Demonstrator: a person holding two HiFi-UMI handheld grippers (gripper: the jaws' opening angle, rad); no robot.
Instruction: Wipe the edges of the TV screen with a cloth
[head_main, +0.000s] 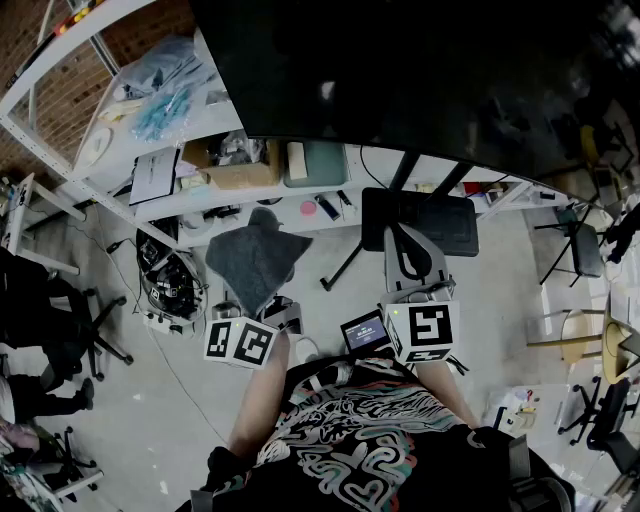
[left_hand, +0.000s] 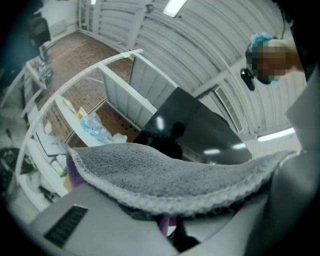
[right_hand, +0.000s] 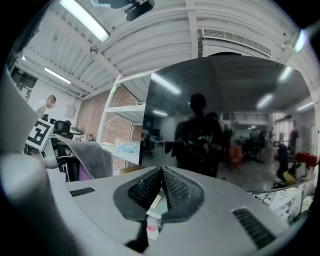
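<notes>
The grey cloth (head_main: 255, 262) was gripped in the left gripper (head_main: 262, 312), whose jaws were closed on it and largely covered by it. Its long axis was directed away from the person, one corner pointed at the lower edge of the TV screen (head_main: 420, 70). The right gripper (head_main: 402, 240) was seen empty, jaws pressed together, aimed at the screen, whose length was laid left to right.

A workshop: brick wall (left_hand: 82, 52), cluttered white shelves (head_main: 112, 160), strip-lit metal roof (right_hand: 160, 35)

Cloth (head_main: 255, 260) sits in the left gripper (head_main: 258, 316), right gripper (head_main: 405, 250) beside it, TV screen (head_main: 420, 70) ahead.
</notes>
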